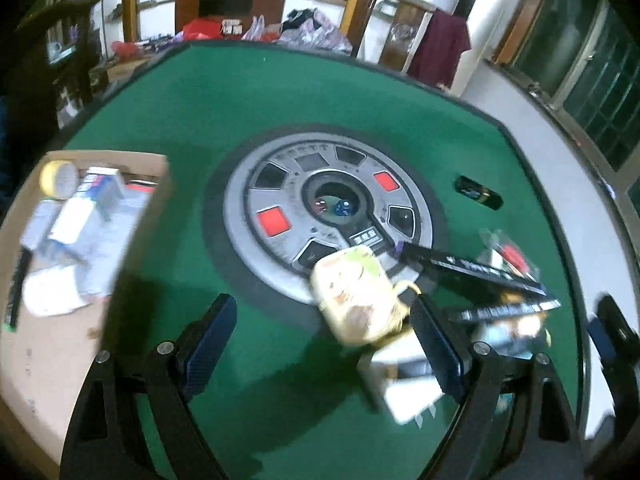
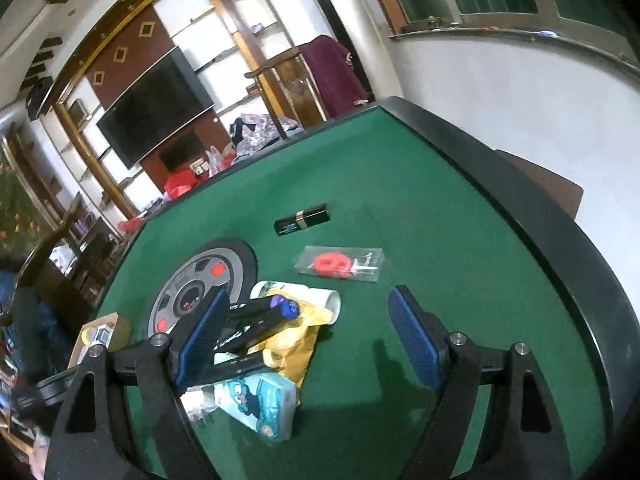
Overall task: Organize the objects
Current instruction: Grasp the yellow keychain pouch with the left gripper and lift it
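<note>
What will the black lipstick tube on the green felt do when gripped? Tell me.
The lipstick tube looks rigid, so it should not flex. It seems small and light. Its glossy shell may slip between pads. Lying on its side apart from the pile, it could roll if round; its cross-section is unclear.

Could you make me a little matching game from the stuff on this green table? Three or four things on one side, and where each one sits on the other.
Things:
1. black lipstick tube
2. clear packet with red ring
3. dice
4. cardboard box

Places:
A. far left of the table
B. in the hub of the grey centre disc
C. alone on the felt, farthest from the pile
D. between the pile and the tube

Pairs: 1-C, 2-D, 3-B, 4-A
</note>
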A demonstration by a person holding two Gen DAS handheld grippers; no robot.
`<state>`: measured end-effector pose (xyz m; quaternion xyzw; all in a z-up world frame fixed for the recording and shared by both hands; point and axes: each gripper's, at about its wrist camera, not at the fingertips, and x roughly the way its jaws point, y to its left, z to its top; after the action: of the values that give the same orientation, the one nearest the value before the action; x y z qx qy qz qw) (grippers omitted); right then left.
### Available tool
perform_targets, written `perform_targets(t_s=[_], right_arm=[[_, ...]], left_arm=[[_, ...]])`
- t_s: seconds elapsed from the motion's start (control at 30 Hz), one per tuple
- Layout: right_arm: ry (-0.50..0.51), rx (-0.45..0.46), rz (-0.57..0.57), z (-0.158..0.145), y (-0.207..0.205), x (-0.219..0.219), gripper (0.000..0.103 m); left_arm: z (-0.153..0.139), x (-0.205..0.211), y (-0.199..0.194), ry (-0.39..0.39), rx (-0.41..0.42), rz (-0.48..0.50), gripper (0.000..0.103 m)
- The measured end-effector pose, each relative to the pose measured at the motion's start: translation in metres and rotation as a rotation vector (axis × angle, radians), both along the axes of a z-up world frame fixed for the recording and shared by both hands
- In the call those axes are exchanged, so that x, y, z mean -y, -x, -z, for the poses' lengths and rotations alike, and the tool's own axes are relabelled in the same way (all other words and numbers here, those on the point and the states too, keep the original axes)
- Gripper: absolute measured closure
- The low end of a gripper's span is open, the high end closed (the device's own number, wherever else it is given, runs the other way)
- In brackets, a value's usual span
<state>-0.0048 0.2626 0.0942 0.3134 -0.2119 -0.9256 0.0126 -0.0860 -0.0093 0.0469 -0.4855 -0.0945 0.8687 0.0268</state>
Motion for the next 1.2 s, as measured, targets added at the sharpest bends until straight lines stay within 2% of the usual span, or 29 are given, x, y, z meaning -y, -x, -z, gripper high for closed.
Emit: perform_targets(t_s=[0.17, 0.37, 0.43, 0.47, 0.5, 0.57, 0.6, 0.8, 0.93, 1.1, 1.2], right_arm=[[-0.008, -0.003, -0.009, -0.003, -0.001, 0.002, 0.021], [-0.012, 0.005, -0.026, -0.001, -0.002, 0.008, 0.021], [-0.023, 0.011, -0.031, 0.0, -0.001, 0.011, 0.021], [-0.027, 0.012, -0.031, 0.0, 0.0, 0.012, 0.021], [-0.03, 0.012, -0.032, 0.0, -0.001, 0.012, 0.021], [-0.036, 0.011, -0.031, 0.001, 0.001, 0.013, 0.021], [-0.039, 0.013, -0.031, 0.001, 0.001, 0.014, 0.021], [-0.036, 0.028, -0.033, 0.005, 0.004, 0.014, 0.021], [-0.041, 0.022, -0.051, 0.007, 0.006, 0.017, 0.021], [-0.051, 0.029, -0.078, 0.013, 0.008, 0.024, 0.021], [-0.046, 0.033, -0.084, 0.016, 0.006, 0.027, 0.021]], left_arm=[[0.019, -0.019, 0.019, 0.127, 0.021, -0.016, 0.018], [0.036, -0.024, 0.021, 0.186, 0.029, -0.02, 0.017], [0.036, -0.026, 0.017, 0.206, -0.001, -0.008, 0.017], [0.036, -0.027, 0.014, 0.211, -0.014, 0.002, 0.023], [0.035, -0.026, 0.012, 0.193, -0.022, 0.02, 0.028], [0.031, -0.028, 0.006, 0.192, -0.042, 0.047, 0.058], [0.03, -0.028, 0.003, 0.191, -0.041, 0.065, 0.062], [0.02, -0.009, -0.012, 0.111, -0.046, 0.093, 0.062], [-0.002, 0.016, -0.033, 0.036, -0.078, 0.088, 0.062], [-0.036, 0.049, -0.079, -0.04, -0.153, 0.078, 0.062], [-0.049, 0.062, -0.104, -0.036, -0.212, 0.072, 0.062]])
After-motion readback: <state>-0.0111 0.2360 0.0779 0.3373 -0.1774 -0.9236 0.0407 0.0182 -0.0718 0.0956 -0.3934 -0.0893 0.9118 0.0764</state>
